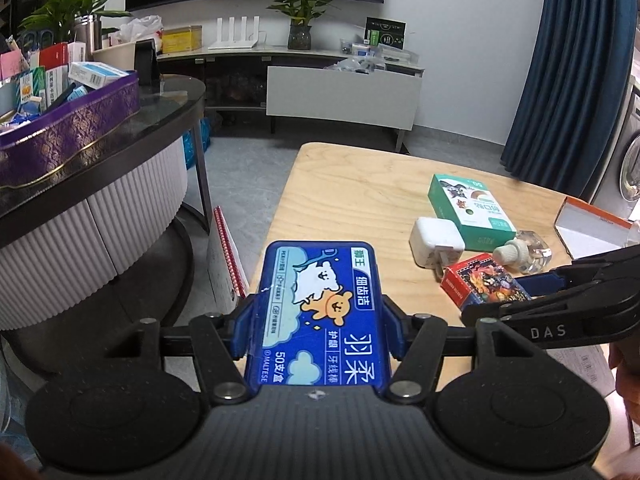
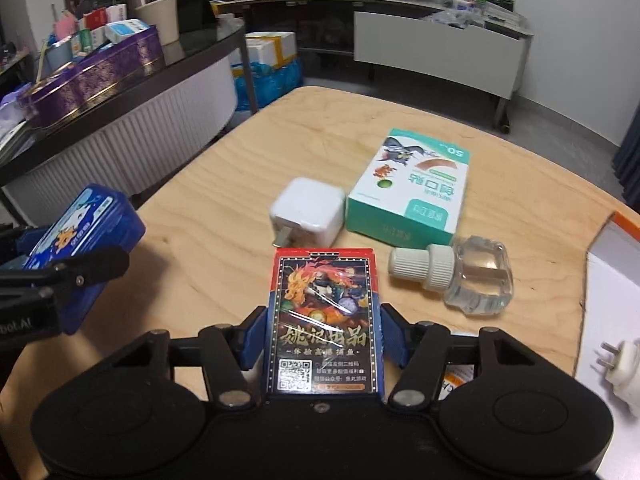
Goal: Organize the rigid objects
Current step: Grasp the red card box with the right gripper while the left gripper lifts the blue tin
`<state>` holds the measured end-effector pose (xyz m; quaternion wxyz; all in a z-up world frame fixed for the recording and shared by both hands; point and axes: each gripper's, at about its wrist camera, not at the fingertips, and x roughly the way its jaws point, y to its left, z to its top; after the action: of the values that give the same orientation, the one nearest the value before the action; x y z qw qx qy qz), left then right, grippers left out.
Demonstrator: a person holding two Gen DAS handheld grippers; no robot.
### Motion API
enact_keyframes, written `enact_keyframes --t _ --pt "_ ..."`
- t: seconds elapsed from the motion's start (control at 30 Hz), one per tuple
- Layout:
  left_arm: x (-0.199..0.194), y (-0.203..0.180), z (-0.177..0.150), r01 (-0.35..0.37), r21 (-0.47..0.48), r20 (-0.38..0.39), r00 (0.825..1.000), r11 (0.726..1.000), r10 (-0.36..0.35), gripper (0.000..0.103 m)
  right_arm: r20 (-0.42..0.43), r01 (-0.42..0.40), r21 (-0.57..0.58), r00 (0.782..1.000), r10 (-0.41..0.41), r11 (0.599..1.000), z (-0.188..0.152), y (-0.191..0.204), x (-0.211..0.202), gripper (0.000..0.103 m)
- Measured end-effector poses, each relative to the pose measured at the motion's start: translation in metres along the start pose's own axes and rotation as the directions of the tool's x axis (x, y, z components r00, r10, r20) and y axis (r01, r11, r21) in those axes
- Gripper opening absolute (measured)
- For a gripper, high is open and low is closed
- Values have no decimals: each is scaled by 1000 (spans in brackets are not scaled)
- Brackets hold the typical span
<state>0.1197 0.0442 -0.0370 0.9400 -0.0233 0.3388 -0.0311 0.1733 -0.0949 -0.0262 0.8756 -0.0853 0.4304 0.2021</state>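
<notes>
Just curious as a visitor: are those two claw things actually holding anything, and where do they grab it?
Left gripper: blue floss-pick box, clamped by its long sides. Right gripper: card pack between its jaws at the long sides; a firm grip cannot be told.

A purple tin (image 1: 72,128) packed with small boxes sat on a dark glass counter (image 1: 176,96) at the far left. Beyond it, along the white wall, ran a low cabinet (image 1: 344,92) bearing a white router (image 1: 236,34), a potted plant (image 1: 300,20) and a yellow box (image 1: 182,38). A blue curtain (image 1: 568,80) hung at the right.
</notes>
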Motion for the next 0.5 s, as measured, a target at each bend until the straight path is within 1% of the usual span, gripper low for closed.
enact_keyframes --t 0.07,0.17,0.33,0.5 --pt "-2 -1 0 1 1 4 1000 1000 -1 63 15 8 8 1000 -8 1000 -4 1 -3 71" --pt "-7 -3 1 4 -4 17 1000 1000 -4 63 52 7 49 999 -10 999 -8 0 -16 71" --pt "-21 -14 2 18 5 43 999 1000 -18 63 127 4 77 992 -14 997 -9 1 -53 71" --pt "-37 -28 5 37 13 72 997 999 -38 63 205 2 121 978 -27 993 -10 -1 -93 71"
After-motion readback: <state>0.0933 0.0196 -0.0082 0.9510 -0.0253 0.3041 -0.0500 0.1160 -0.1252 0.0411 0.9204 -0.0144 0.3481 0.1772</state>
